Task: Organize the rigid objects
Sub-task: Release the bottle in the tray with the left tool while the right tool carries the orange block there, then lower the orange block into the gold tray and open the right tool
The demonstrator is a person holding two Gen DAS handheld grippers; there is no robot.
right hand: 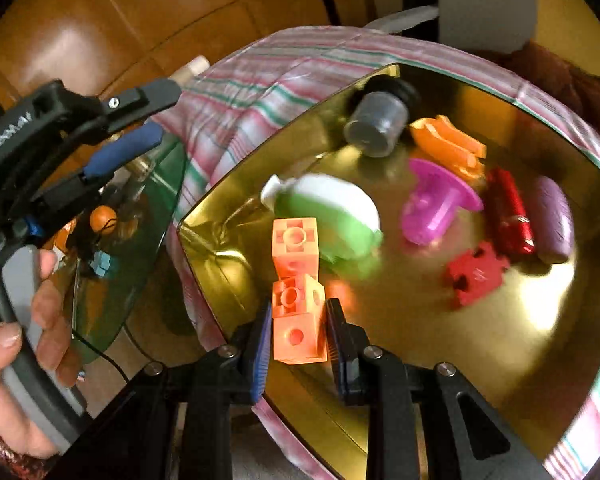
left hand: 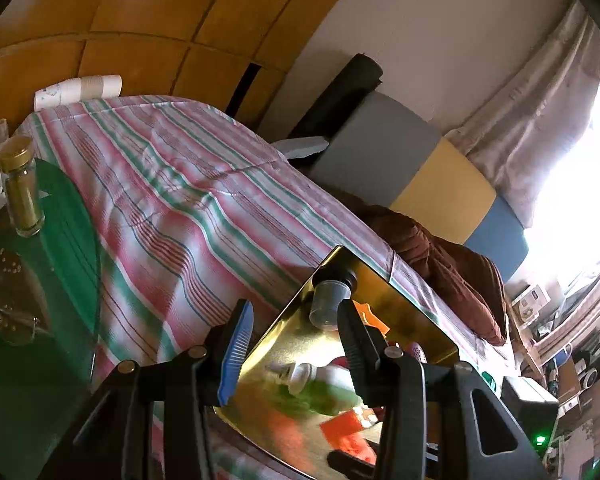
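The right gripper (right hand: 298,334) is clamped on an orange block (right hand: 299,322), its two fingers pressed to the block's opposite sides, just above the near edge of the gold tray (right hand: 480,380). A second orange block (right hand: 294,246) sits on the tray directly beyond the held one, apparently touching it; whether the two are joined cannot be told. Further into the tray lie a green-and-white bottle (right hand: 332,216), a pink piece (right hand: 436,208), a red block (right hand: 474,274), a red cylinder (right hand: 508,212), a purple cylinder (right hand: 552,220), an orange clip (right hand: 450,146) and, at the far corner, a grey jar (right hand: 378,124) on its side. The left gripper (left hand: 292,340) hangs off the tray's left edge with its fingers apart and nothing between them; the hand (right hand: 18,356) holding it shows in the right view. The tray rests on a striped cloth (left hand: 172,184); to the left of the tray a spice jar (left hand: 20,188) stands upright on a green glass top (left hand: 68,240). Judgement: the step in hand is setting the held block down among the others. To do it well, the block should be lowered square to the tray floor, kept clear of the bottle just beyond, and let go only once its base is seated, since the polished floor looks slick and the contents appear blurred, as if shifting. The idle left gripper could steady the tray's edge.
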